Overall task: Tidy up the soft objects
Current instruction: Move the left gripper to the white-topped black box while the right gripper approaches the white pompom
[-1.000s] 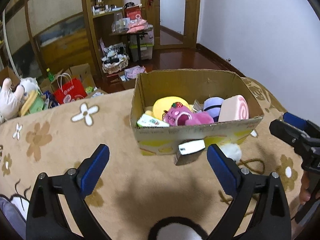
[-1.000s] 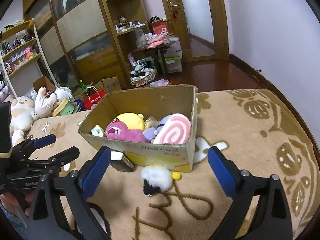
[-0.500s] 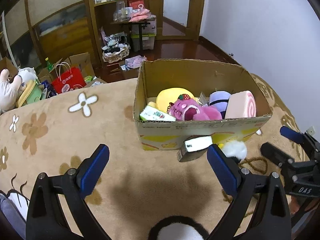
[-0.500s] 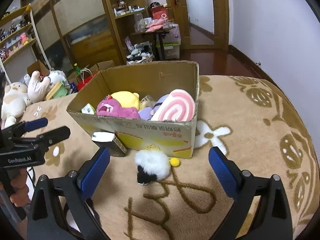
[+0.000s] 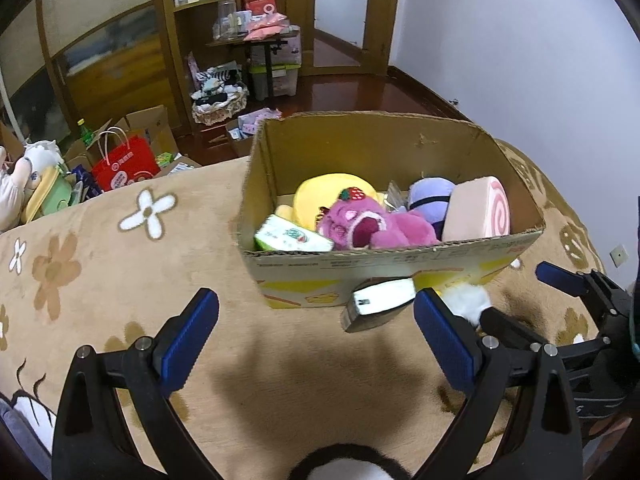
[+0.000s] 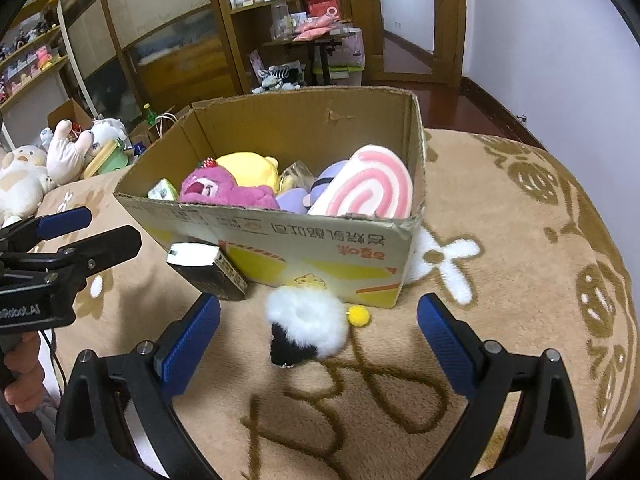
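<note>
Both grippers empty, fingers wide apart: left gripper (image 5: 316, 334); right gripper (image 6: 318, 334); white-and-black fluffy toy (image 6: 306, 326) on rug (image 6: 520, 280) between right fingers, just near of cardboard box (image 6: 280, 244); pink bear plush (image 6: 224, 192) and swirl-roll plush (image 6: 368, 194) inside box.

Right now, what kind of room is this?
Probably a bedroom or living room at home: a flowered beige blanket, a cardboard box of plush toys, wooden shelves and a wooden door.
</note>
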### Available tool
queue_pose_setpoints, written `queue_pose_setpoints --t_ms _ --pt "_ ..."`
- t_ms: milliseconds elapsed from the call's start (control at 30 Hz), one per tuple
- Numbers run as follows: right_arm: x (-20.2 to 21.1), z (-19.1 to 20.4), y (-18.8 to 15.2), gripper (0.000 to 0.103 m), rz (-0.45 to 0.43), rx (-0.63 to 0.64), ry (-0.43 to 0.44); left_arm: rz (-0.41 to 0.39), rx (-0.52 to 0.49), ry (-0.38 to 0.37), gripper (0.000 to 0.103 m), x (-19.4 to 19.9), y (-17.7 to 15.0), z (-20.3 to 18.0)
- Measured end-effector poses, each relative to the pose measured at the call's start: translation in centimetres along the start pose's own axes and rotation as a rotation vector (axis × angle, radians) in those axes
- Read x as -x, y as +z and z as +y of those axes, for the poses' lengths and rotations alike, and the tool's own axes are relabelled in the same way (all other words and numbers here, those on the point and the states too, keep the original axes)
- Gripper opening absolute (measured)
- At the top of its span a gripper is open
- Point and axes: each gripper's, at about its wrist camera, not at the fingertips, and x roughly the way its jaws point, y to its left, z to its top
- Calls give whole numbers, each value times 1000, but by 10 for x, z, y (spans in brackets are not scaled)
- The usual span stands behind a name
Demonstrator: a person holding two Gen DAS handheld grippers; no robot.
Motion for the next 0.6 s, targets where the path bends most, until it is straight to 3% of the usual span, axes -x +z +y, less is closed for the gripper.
queue_pose_setpoints --t_ms 600 --pt "-42 6 -4 103 100 13 -17 77 -57 -72 97 -39 -1 -25"
